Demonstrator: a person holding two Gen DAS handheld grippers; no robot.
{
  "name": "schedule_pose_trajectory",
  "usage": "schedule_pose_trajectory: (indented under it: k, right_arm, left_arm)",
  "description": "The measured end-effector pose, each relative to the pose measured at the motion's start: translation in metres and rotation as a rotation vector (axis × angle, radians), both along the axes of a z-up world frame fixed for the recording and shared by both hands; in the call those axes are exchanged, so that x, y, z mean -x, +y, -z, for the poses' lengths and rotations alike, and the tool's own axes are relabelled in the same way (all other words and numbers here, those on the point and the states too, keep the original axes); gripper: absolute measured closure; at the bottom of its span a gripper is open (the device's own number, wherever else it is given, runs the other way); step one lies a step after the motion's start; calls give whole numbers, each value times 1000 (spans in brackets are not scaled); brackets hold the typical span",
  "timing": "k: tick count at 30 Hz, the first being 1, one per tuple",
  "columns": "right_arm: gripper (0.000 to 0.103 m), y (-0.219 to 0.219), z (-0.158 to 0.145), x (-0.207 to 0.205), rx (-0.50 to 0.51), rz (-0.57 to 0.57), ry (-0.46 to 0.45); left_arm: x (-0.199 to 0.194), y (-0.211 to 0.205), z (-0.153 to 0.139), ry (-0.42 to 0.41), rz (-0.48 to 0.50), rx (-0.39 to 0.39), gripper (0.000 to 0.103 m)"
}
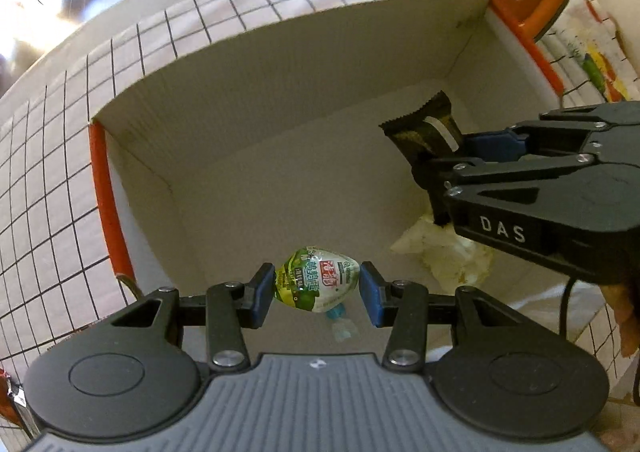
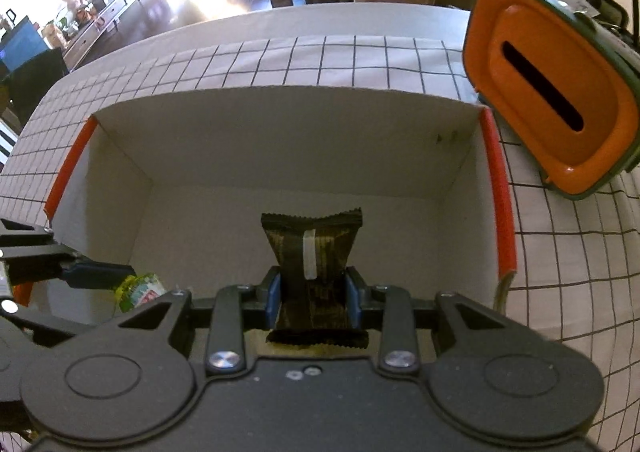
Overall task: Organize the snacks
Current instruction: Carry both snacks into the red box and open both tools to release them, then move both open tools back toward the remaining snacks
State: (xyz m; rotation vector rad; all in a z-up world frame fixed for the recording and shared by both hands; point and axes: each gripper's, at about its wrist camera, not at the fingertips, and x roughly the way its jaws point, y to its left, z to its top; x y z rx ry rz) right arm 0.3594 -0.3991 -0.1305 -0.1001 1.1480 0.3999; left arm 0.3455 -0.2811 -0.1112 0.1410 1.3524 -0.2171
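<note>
The left hand-held gripper (image 1: pixel 318 289) pinched a small green-and-white jelly cup (image 1: pixel 316 279) between its blue pads (image 1: pixel 370 294), the glossy printed film lid facing the camera and the cup's long axis lying crosswise from pad to pad. It hung over the near part of the white cardboard box (image 1: pixel 256 99). The right hand-held gripper (image 2: pixel 312 294) was clamped on a dark snack packet (image 2: pixel 314 252), a crinkly foil wrapper with serrated end seals, its long axis pointing forward along the fingers toward the box's far wall. Crumpled pale wrappers (image 1: pixel 444 256) lay on the box floor. Orange strips edged the box, which sat on a grid-patterned cloth (image 2: pixel 360 59) covering the desk, an orange-lidded container (image 2: pixel 552 103) just beside it.
</note>
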Motion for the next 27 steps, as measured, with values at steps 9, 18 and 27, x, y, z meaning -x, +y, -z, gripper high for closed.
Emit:
schedule_pose_trajectory:
  k: [9,18,27]
  right_arm:
    - [71,1,7,-4,13,-2,29]
    - [67,-2,3,-1,7,21,11]
    - [59,-9,-19,14,-40,35,-16]
  left_arm:
    - [-5,-2,19,54,-13,-26,57]
    - [1,8,15,44,-33,10,54]
    - [19,17,-12,-30,-25,40,51]
